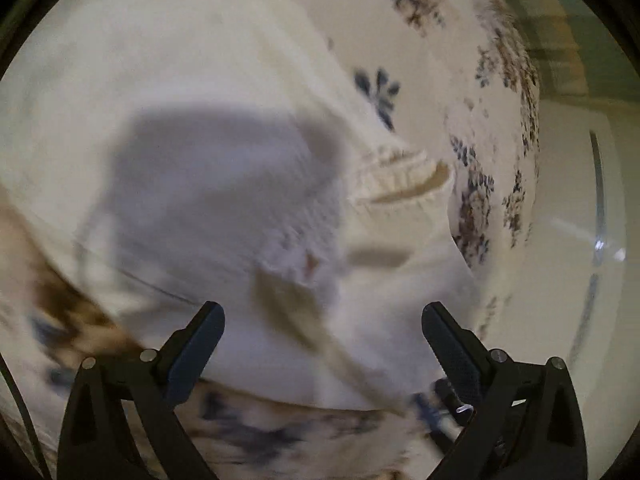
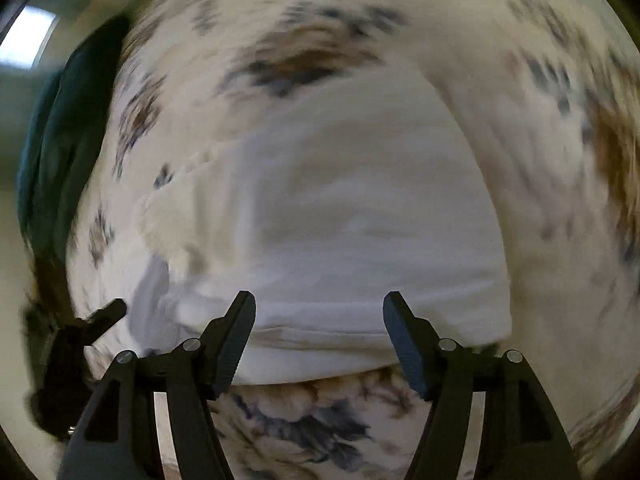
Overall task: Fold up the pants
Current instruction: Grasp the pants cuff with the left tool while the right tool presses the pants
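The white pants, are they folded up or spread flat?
Folded. The white pants lie doubled on the flowered bedspread, layered edge nearest, gathered cuffs stacked.

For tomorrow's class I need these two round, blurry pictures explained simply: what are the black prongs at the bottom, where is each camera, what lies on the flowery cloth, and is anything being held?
There is no robot here. A person holds a hand tool in each hand, and each tool ends in a two-fingered claw with a wide-angle camera behind it, which makes the pictures round. One picture looks along the left claw, the other along the right claw; the black prongs are their fingers. Below them lie cream-white pants, partly folded, on a flowered bedcover. In the right camera's picture the pants fill the middle. Both claws stand open above the cloth and hold nothing. The blur suggests the hands are moving.
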{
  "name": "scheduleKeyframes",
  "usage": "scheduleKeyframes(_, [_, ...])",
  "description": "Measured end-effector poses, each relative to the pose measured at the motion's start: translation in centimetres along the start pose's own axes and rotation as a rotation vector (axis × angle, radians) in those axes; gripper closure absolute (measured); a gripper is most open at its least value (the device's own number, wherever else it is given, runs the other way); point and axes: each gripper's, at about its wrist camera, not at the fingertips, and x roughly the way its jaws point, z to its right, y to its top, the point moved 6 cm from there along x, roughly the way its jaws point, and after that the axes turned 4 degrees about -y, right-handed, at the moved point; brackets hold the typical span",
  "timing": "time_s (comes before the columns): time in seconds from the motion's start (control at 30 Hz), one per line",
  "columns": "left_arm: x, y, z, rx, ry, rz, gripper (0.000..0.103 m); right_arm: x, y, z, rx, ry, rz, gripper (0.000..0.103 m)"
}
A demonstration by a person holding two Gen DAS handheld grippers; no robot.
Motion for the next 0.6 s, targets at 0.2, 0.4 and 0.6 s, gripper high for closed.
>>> scheduleKeyframes(0.2, [3.4,-0.9,-0.1,-0.082,0.017,-0.014,0.032,2.3,-0.9,3.4,0.268,0.198,-0.089,0.034])
scheduleKeyframes(0.4, [2.2,-1.1,0.3,0.002,0.101,0.067,0.095,3.2,-1.6,3.5,0.335,0.264,-0.129,0.034])
scheduleKeyframes(0.6, [-1.0,-3.8,-1.6,0.005,0.109,0.119,0.096,4.5,-2.8,4.5,0.394,0.336,-0.182,0.034])
